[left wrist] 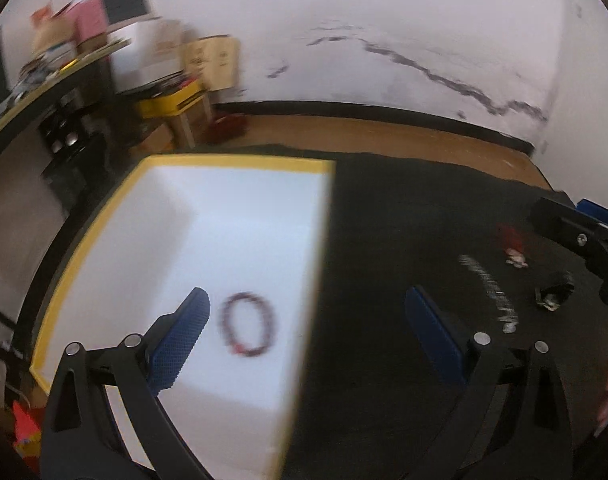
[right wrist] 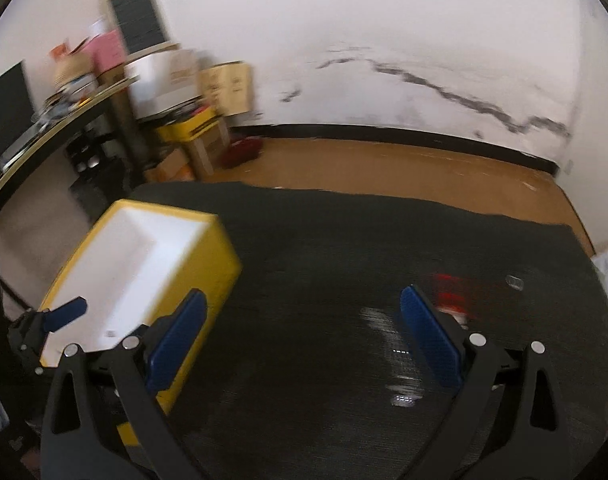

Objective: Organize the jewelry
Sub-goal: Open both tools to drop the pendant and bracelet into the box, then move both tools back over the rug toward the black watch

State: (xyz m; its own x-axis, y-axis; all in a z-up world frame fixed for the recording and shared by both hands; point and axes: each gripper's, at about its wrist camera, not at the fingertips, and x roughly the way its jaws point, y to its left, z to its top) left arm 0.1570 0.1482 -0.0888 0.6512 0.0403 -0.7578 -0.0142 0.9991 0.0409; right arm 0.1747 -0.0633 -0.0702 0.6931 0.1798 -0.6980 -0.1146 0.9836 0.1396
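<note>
Jewelry is partly sorted, as far as these blurred views allow: in the left wrist view, one dark beaded bracelet (left wrist: pixel 248 325) lies inside the yellow-rimmed white box (left wrist: pixel 240 166) at lower left of the frame, between the tips of the left claw (left wrist: pixel 306 334), which is spread wide and holds nothing; right of the box, on the dark mat (left wrist: pixel 384 240) covering the counter, a pale chain (left wrist: pixel 490 292), a small dark piece (left wrist: pixel 554 294) and a red-and-white piece (left wrist: pixel 514 246) lie loose at the right of the frame, so I judge most of the job is left; the right claw (right wrist: pixel 304 334) is likewise spread and empty above the mat, the chain just beside its right pad; what each small piece is, I cannot tell.
</note>
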